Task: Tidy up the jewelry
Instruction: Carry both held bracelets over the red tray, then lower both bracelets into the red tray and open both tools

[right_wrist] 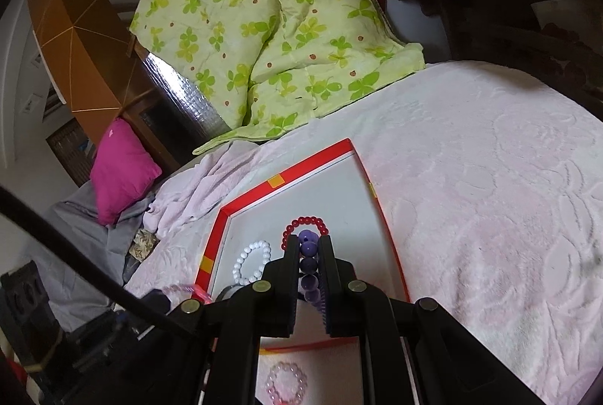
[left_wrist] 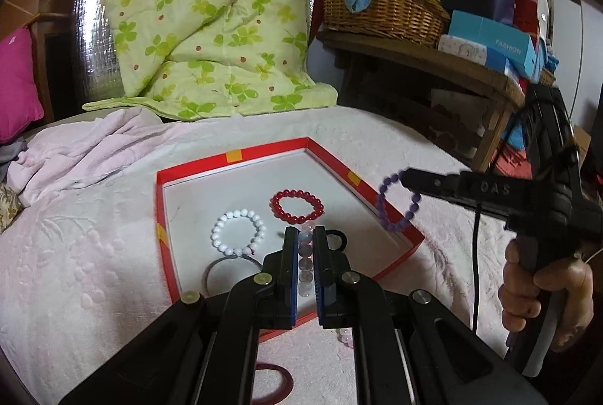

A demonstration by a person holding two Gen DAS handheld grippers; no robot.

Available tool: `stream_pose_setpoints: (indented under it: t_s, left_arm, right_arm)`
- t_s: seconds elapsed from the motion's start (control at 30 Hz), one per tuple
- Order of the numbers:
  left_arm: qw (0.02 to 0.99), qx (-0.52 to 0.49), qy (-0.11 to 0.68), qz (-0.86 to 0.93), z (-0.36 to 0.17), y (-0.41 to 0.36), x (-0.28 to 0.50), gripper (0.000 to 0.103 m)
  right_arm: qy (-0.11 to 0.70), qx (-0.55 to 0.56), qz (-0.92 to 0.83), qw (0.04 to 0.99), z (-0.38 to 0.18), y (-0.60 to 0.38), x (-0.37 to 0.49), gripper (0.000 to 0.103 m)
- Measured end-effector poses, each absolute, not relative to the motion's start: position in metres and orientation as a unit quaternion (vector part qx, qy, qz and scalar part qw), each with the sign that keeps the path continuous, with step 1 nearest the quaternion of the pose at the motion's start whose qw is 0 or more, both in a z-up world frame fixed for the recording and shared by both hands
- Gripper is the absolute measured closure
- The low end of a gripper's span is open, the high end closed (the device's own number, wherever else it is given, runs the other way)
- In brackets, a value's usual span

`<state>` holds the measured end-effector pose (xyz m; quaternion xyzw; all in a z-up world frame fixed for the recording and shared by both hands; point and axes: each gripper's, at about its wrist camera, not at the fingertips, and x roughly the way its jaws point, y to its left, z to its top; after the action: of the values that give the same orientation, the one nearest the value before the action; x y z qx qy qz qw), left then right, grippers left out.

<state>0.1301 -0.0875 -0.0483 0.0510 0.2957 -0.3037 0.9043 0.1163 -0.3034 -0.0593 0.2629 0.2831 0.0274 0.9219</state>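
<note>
A shallow red tray point(left_wrist: 264, 150) with a white floor lies on the bed. In it are a white bead bracelet point(left_wrist: 238, 231) and a red bead bracelet point(left_wrist: 297, 206). My left gripper point(left_wrist: 304, 235) hangs over the tray's near part, shut on a pale pink-grey bead bracelet point(left_wrist: 305, 262) that dangles between its fingers. My right gripper point(left_wrist: 409, 177), held by a hand point(left_wrist: 542, 295), is above the tray's right rim, shut on a purple bead bracelet point(left_wrist: 395, 205). In the right wrist view the purple bracelet point(right_wrist: 309, 265) sits between the right gripper's point(right_wrist: 308, 243) fingers, above the red bracelet point(right_wrist: 305, 222) and right of the white bracelet point(right_wrist: 250, 262).
A grey band point(left_wrist: 220, 271) and a black ring point(left_wrist: 337, 237) also lie in the tray. On the pink bedspread in front of the tray are a pink bead bracelet point(right_wrist: 286, 382) and a maroon ring point(left_wrist: 271, 382). A green quilt point(left_wrist: 211, 13) lies behind, a wicker basket point(left_wrist: 384, 5) on a side table.
</note>
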Motion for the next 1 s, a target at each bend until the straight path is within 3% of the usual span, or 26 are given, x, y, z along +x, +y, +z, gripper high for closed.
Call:
stream_pose_setpoints:
  t_s: [1.0]
  left_arm:
    - [0.899, 0.059, 0.324, -0.288, -0.069, -0.101, 0.152, 0.095]
  right_arm:
    - [0.294, 0.263, 0.037, 0.918, -0.066, -0.303, 0.143, 0.093]
